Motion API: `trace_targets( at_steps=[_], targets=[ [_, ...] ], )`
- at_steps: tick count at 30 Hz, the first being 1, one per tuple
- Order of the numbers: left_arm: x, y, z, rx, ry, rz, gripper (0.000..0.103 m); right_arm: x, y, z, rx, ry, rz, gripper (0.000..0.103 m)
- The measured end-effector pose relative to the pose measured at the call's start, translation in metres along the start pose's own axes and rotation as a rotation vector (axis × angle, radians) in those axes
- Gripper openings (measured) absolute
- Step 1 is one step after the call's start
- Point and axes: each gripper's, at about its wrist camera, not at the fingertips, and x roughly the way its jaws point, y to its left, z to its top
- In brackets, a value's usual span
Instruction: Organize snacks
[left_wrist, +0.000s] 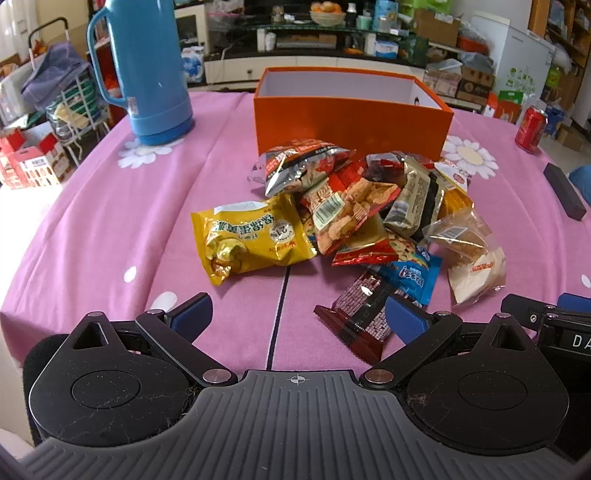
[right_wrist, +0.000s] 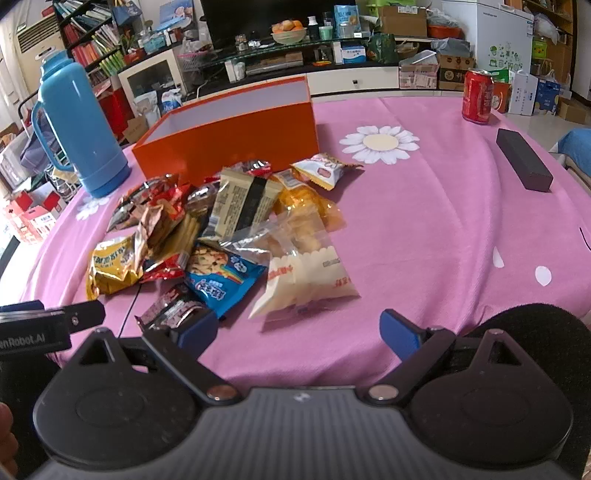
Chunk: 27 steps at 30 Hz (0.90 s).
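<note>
A heap of several snack packets (left_wrist: 362, 218) lies on the pink tablecloth in front of an open orange box (left_wrist: 351, 110), whose inside looks empty. A yellow packet (left_wrist: 251, 240) lies at the heap's left, a dark red packet (left_wrist: 362, 317) and a blue packet (left_wrist: 413, 277) at its near edge. My left gripper (left_wrist: 299, 317) is open and empty, just short of the heap. In the right wrist view, the heap (right_wrist: 236, 229), the box (right_wrist: 229, 136) and a cream packet (right_wrist: 303, 280) show. My right gripper (right_wrist: 299, 332) is open and empty near the cream packet.
A blue thermos (left_wrist: 147, 70) stands left of the box, also in the right wrist view (right_wrist: 81, 129). A red can (right_wrist: 478, 96) and a dark block (right_wrist: 524, 158) sit at the right. The table edge (left_wrist: 55, 206) curves on the left.
</note>
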Motion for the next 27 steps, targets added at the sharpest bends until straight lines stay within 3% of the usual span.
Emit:
trace_targets(
  at_steps=[27],
  targets=[
    [0.010, 0.002, -0.001, -0.009, 0.028, 0.001, 0.084, 0.011, 0.003, -0.004, -0.013, 0.047, 0.003, 0.092]
  ],
)
